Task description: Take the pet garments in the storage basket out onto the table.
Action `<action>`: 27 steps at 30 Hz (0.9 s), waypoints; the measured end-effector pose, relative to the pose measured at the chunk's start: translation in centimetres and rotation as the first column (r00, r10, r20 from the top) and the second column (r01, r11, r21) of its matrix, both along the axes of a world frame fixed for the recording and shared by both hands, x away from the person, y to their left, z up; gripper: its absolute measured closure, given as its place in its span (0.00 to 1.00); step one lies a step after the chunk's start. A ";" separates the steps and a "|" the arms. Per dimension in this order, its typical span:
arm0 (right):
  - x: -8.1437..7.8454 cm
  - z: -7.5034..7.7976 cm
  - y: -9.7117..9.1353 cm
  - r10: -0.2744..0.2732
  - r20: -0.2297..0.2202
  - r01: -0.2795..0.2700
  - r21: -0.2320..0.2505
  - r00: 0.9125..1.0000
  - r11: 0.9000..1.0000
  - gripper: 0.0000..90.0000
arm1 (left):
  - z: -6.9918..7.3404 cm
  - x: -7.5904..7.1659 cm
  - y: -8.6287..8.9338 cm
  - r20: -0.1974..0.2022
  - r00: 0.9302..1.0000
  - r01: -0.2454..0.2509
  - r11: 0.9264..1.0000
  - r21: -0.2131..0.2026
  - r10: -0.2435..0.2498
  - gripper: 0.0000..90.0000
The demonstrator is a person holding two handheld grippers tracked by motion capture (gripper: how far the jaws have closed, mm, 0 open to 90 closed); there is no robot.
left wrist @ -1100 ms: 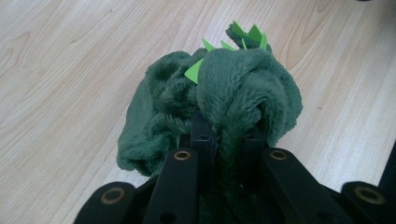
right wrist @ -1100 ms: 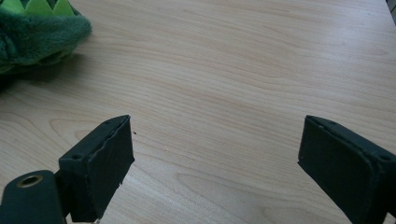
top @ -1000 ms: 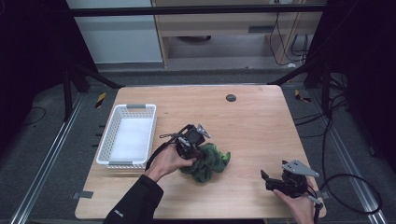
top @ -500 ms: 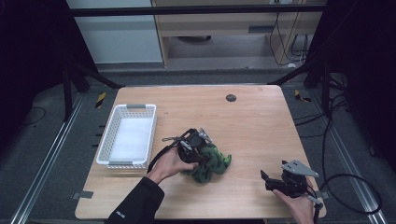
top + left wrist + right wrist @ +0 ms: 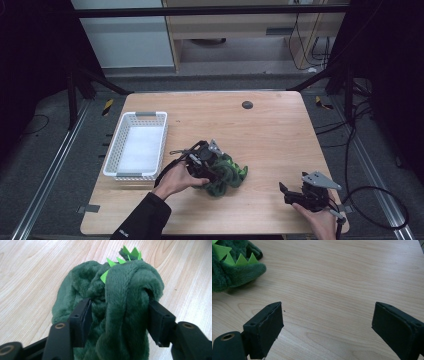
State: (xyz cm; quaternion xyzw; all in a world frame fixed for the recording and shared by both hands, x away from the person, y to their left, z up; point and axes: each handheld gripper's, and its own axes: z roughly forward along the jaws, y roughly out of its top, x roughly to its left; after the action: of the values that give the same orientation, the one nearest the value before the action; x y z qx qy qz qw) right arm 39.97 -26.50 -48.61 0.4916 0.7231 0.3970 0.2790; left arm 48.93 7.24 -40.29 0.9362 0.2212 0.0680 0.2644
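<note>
On the wooden table point(image 5: 280, 125), near its front edge, a green plush dinosaur point(image 5: 227, 172) lies crumpled beside the white basket point(image 5: 137, 147), which holds nothing. The left gripper point(image 5: 117, 312) straddles a thick fold of the toy; its 2 jaws have just been opening, with plush between them, and the grip looks slackened rather than clamped. The right gripper point(image 5: 327, 325) rests wide apart over bare wood near the front right corner. Judging by the layout, the toy has yet to reach the basket, so the work appears unfinished.
</note>
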 end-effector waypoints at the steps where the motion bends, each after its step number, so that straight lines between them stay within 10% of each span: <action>1: 0.0 0.0 0.0 0.000 0.001 0.000 0.000 1.000 1.000 0.11 | 0.1 -0.1 0.3 0.003 1.000 -0.002 1.000 -0.008 0.002 0.44; 17: 0.0 0.0 0.0 -0.001 0.001 0.001 0.003 1.000 1.000 0.11 | 1.4 -2.5 4.2 0.070 0.996 -0.042 0.991 -0.125 0.051 0.35; 27: 0.0 0.0 0.0 -0.002 0.000 0.002 0.006 1.000 1.000 0.10 | 1.0 -3.9 7.0 0.111 0.979 -0.141 0.960 -0.242 0.172 0.35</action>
State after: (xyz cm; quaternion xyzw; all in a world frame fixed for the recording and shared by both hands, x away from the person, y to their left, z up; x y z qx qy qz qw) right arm 39.97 -26.55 -48.57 0.4930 0.7216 0.3988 0.2778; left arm 45.06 14.24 -39.27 0.8717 0.2832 0.1237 0.3803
